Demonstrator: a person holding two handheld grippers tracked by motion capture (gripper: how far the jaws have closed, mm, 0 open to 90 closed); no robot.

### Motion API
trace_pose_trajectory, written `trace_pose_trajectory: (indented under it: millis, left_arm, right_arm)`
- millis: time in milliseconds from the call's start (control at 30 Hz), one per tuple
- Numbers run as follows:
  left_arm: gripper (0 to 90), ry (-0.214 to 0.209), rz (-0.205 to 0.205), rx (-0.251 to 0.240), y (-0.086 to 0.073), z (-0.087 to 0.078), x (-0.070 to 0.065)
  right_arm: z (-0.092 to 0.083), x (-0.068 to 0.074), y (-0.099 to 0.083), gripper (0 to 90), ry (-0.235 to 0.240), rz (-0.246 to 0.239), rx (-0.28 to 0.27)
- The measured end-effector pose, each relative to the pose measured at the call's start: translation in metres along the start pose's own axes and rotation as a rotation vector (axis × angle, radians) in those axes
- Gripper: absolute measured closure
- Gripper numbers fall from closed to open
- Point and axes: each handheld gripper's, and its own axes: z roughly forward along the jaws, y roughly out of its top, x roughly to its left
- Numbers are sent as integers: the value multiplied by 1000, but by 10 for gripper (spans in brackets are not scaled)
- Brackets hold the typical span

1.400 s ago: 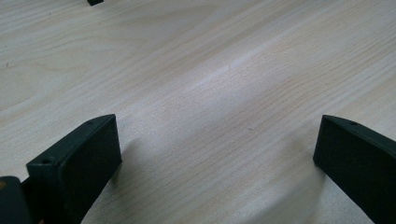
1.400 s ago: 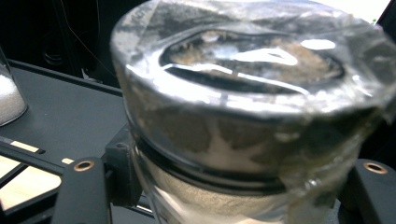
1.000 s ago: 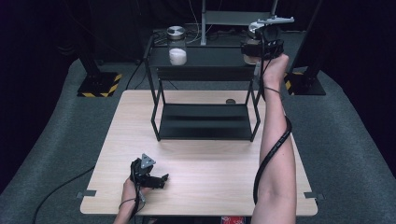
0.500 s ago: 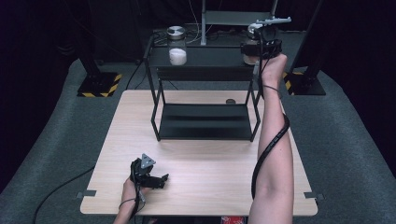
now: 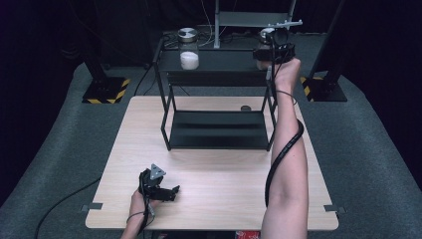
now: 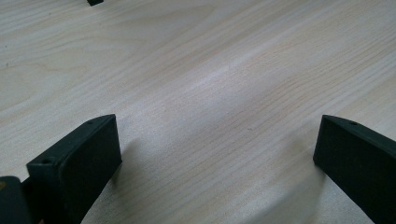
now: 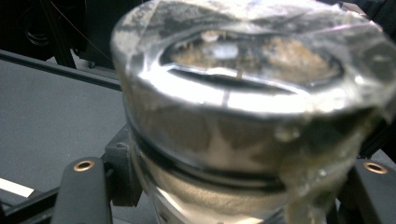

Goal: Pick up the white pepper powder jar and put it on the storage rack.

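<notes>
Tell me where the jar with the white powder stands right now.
In the high view the jar with the white powder stands on the left end of the black rack's top shelf, far from the right gripper, which grips another jar at the right end.

A pale wooden table (image 5: 219,184) stands on a grey carpeted floor (image 5: 363,149). A black metal rack (image 5: 216,107) sits on the far half of the table; its lower shelf is a dark ribbed tray and its upper shelf is a dark flat surface. A glass jar (image 5: 188,48) with a round metal lid stands upright at the left end of the upper shelf and holds a white powder in its lower part. A small dark disc (image 5: 245,107) lies on the table just behind the rack. Two black stand bases with yellow-black hazard stripes, one left (image 5: 105,89) and one right (image 5: 322,87), rest on the floor beyond the table.
</notes>
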Motion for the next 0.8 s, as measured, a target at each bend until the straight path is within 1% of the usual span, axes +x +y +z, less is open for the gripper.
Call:
trace_pose_trajectory:
  millis: [133,267,433,800]
  left_arm:
    - [2,0,-1,0,0,0,0]
    - [2,0,-1,0,0,0,0]
    - [2,0,-1,0,0,0,0]
    - [2,0,-1,0,0,0,0]
  right_arm:
    - [1,-5,3,302,16,26,15]
    - [2,-11,2,303,31,70,17]
    - [2,-12,6,303,34,68,34]
    - [2,-11,7,302,28,67,39]
